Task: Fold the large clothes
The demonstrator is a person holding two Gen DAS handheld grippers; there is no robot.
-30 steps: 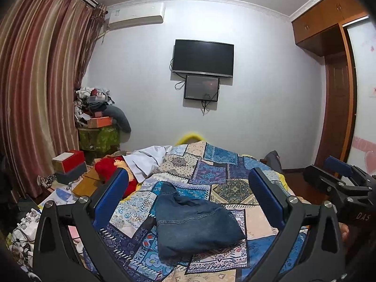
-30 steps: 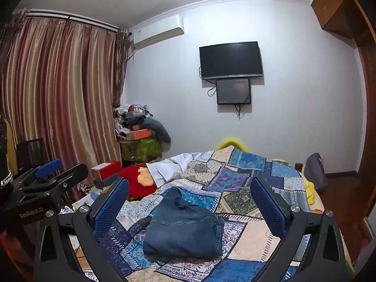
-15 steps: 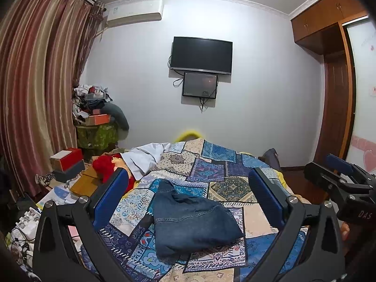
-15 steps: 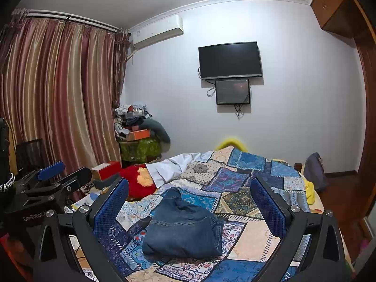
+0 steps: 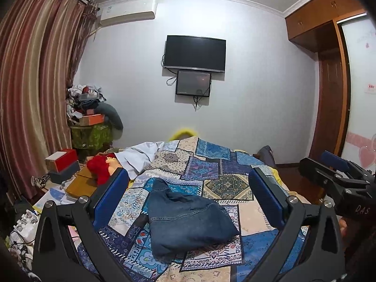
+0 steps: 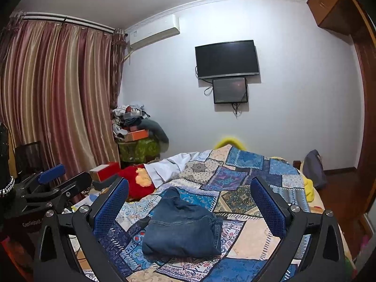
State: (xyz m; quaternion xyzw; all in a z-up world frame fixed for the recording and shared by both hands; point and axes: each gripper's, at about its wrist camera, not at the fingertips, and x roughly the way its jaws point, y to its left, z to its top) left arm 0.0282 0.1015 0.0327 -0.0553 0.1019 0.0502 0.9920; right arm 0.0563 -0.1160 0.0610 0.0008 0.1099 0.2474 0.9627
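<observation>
The left gripper point(image 5: 188, 197) has its jaws spread wide, holding nothing, level above the bed point(image 5: 235, 183). The right gripper point(image 6: 189, 202) is likewise wide and empty. Compared with a second ago, little has shifted. Folded jeans point(image 6: 183, 228) lie on the patchwork quilt point(image 6: 249, 176).

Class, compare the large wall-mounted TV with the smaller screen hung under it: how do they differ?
The TV is wider and sits higher; the smaller screen hangs just below it, overlapping its lower edge. The TV is plain black; the smaller screen looks greyer with a faint glow. Both are dark rectangles on the same white wall, with cables trailing.
</observation>
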